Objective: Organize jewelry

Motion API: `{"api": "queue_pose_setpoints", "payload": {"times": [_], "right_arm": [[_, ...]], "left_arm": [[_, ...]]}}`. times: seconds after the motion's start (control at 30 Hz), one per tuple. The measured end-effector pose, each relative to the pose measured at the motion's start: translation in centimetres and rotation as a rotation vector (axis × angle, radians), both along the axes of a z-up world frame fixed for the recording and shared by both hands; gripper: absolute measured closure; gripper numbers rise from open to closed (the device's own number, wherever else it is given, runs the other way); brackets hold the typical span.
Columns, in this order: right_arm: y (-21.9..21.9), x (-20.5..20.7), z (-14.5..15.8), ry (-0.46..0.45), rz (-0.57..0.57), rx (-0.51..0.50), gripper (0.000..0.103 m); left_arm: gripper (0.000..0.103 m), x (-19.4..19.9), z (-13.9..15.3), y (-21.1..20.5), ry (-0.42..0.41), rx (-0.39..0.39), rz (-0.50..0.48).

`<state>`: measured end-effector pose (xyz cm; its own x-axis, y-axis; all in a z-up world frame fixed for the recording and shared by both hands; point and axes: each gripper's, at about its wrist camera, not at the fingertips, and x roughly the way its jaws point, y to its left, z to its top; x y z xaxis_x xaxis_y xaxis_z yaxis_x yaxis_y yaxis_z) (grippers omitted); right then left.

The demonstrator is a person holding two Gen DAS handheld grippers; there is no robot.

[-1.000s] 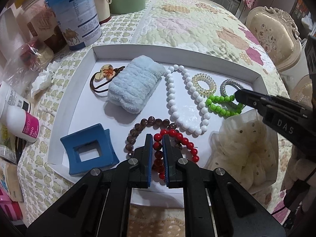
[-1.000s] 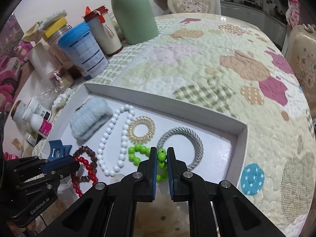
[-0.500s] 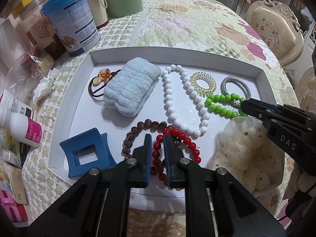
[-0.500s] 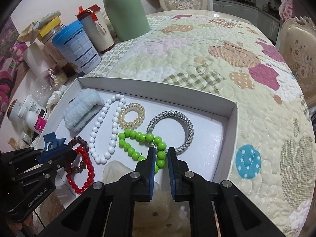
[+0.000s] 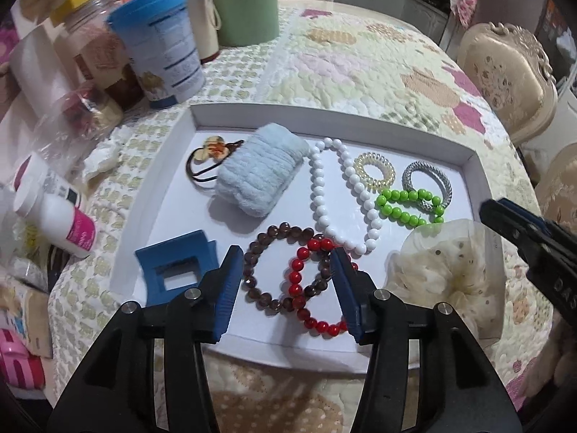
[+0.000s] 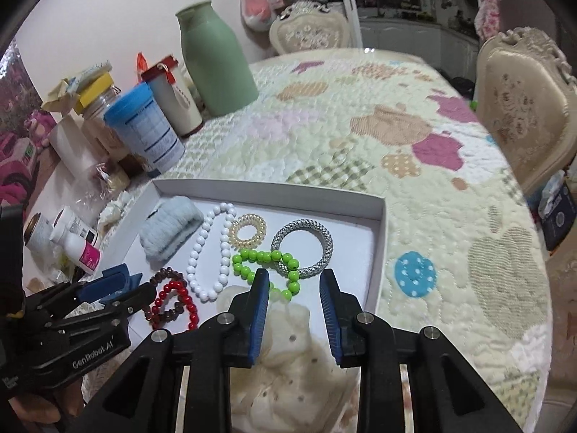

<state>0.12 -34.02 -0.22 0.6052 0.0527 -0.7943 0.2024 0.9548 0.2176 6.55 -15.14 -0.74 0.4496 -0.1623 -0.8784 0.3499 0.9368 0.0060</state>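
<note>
Left wrist view: the left gripper (image 5: pixel 286 263) is spread wide, grasping nothing, its jaws flanking the red bead bracelet (image 5: pixel 313 285) that overlaps the brown bead bracelet (image 5: pixel 268 263) in the white tray (image 5: pixel 324 113). The tray also holds a blue hair claw (image 5: pixel 176 270), a light-blue fluffy scrunchie (image 5: pixel 259 176), a white bead necklace (image 5: pixel 324 198) and a cream scrunchie (image 5: pixel 440 270).

Right wrist view: the right gripper (image 6: pixel 294 281) is likewise released, empty, above the cream scrunchie (image 6: pixel 288 368), just short of the green bead bracelet (image 6: pixel 265 263), which overlaps the silver bangle (image 6: pixel 306 249). The tray sits on a quilted tablecloth (image 6: pixel 360 144); a green jug (image 6: pixel 212 57) and a blue-lidded canister (image 6: pixel 144 130) stand beyond.
</note>
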Motion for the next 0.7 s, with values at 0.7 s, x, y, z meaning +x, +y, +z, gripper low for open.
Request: {"api": "queue_pose_setpoints", "payload": {"times": [0.7], "right_arm": [[5.3,-6.2,5.2,-0.107,-0.017,-0.064,0.067]], "left_arm": [[0.054,-5.4,5.8,4.2,-0.145,-0.035,0.072]]}}
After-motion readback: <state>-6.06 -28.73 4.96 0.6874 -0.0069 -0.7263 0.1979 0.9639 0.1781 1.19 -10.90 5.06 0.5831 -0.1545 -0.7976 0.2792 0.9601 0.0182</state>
